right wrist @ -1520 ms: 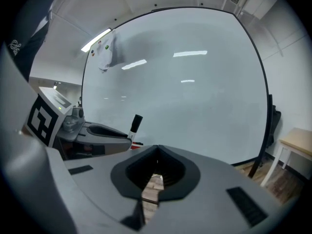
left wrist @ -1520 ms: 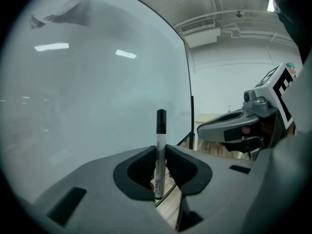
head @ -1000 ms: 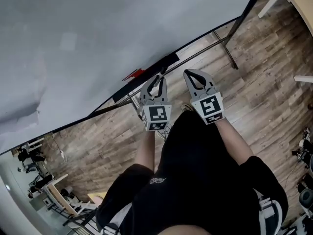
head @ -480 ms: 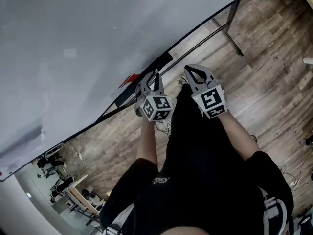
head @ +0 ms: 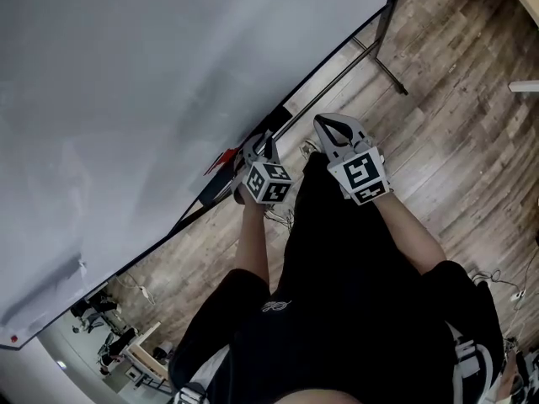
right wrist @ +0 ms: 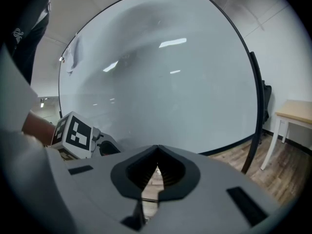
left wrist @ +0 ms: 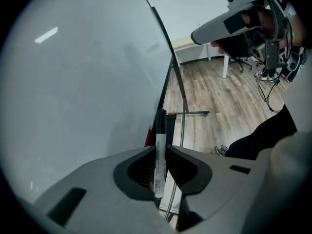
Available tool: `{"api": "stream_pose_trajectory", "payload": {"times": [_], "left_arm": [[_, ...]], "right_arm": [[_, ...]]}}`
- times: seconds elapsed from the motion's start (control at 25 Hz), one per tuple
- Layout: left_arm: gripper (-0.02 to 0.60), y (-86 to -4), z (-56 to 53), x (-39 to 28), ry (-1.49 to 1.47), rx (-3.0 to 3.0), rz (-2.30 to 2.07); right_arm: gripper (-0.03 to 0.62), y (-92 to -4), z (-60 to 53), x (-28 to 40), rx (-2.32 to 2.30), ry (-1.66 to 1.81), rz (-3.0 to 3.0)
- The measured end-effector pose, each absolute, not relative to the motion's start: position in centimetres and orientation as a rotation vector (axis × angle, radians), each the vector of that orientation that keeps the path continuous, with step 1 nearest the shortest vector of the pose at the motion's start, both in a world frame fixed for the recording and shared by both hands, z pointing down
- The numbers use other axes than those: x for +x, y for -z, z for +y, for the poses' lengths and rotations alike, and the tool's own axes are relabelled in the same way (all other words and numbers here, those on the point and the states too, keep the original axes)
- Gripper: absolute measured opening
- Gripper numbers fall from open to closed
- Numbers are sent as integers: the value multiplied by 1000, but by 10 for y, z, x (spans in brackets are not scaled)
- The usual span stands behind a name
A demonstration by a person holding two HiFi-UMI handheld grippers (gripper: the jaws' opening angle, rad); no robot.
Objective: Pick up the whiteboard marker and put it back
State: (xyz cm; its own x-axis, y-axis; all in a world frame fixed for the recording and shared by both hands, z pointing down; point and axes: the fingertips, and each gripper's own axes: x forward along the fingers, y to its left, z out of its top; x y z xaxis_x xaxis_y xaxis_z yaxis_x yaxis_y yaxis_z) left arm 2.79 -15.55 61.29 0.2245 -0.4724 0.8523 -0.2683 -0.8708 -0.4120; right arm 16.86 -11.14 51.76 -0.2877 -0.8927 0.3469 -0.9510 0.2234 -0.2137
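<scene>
Near end: person in black top (head: 337,310), one gripper in each hand, both held out toward the board.

Left gripper (head: 268,144): closed on the whiteboard marker with white barrel and black cap (left wrist: 159,160). Marker is pinched mid-barrel between the two jaws, lying along the jaw axis, cap end pointing forward past the tips. Short stub of barrel shows behind the pinch point.

Right gripper (head: 330,126): jaws together, tips meeting, nothing between them. It sits just beside the left gripper, apart from it, and further off the board. In its own view the left gripper's marker cube shows at lower left.

Marker cap lines up with the black ledge along the board's lower edge (head: 212,190). Can't tell if it touches. Small red object (head: 221,158) sits on that ledge just left of the left gripper; too small to identify.

Large white whiteboard with thin black frame (head: 152,99) fills the left of the head view, surface blank apart from ceiling light reflections.

Beyond: grey-brown wood plank floor (head: 455,141), the board's dark metal stand foot (head: 389,61) on it. Light wooden table with white legs (right wrist: 292,112) stands far right, past the board's edge.
</scene>
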Motion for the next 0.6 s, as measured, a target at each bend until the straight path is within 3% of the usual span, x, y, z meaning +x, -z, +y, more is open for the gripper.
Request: {"api": "stream_pose_trajectory", "payload": {"times": [0.6], "left_arm": [[67,-630,-161,29,1772,-2342,536]], "right_arm": [[3,-526,-129,128,1676,-612,-2358]]}}
